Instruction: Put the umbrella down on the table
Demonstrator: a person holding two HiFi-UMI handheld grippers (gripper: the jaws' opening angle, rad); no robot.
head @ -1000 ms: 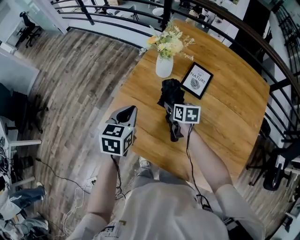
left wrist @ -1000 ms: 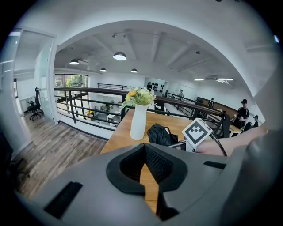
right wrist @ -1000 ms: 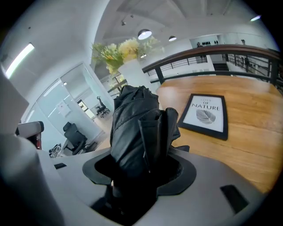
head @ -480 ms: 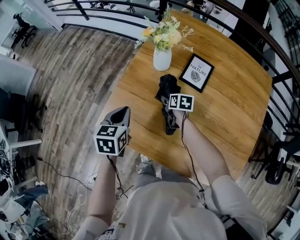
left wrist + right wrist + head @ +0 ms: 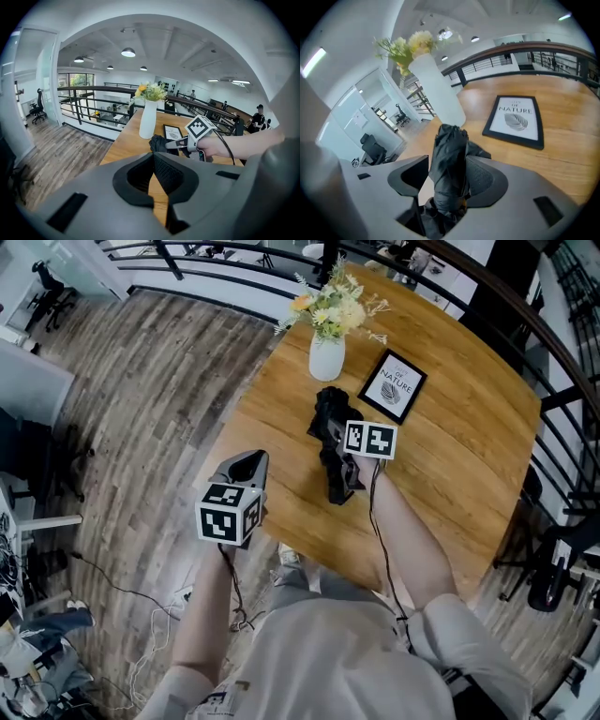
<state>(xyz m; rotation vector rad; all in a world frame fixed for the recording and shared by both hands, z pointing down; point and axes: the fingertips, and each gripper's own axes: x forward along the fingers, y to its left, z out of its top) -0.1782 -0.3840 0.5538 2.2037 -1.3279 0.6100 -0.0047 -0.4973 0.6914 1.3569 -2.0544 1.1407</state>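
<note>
A folded black umbrella (image 5: 326, 407) lies low along the wooden table (image 5: 450, 456), its far end close to the white vase (image 5: 326, 357). My right gripper (image 5: 333, 437) is shut on it around its middle, and the handle end sticks out toward me. In the right gripper view the umbrella (image 5: 447, 154) fills the space between the jaws of the right gripper (image 5: 447, 164). I cannot tell whether the umbrella touches the table. My left gripper (image 5: 250, 460) hovers at the table's near left edge, shut and holding nothing; in its own view the left gripper (image 5: 153, 161) points at the vase (image 5: 147, 119).
A vase of flowers (image 5: 438, 89) stands at the table's far side. A black-framed picture (image 5: 394, 387) lies to its right, near the umbrella's tip. A dark railing (image 5: 234, 251) curves behind the table. Wooden floor (image 5: 141, 409) lies to the left.
My right gripper has carried the umbrella a little farther along the table toward the vase and picture frame. The left gripper has stayed where it was, shut.
</note>
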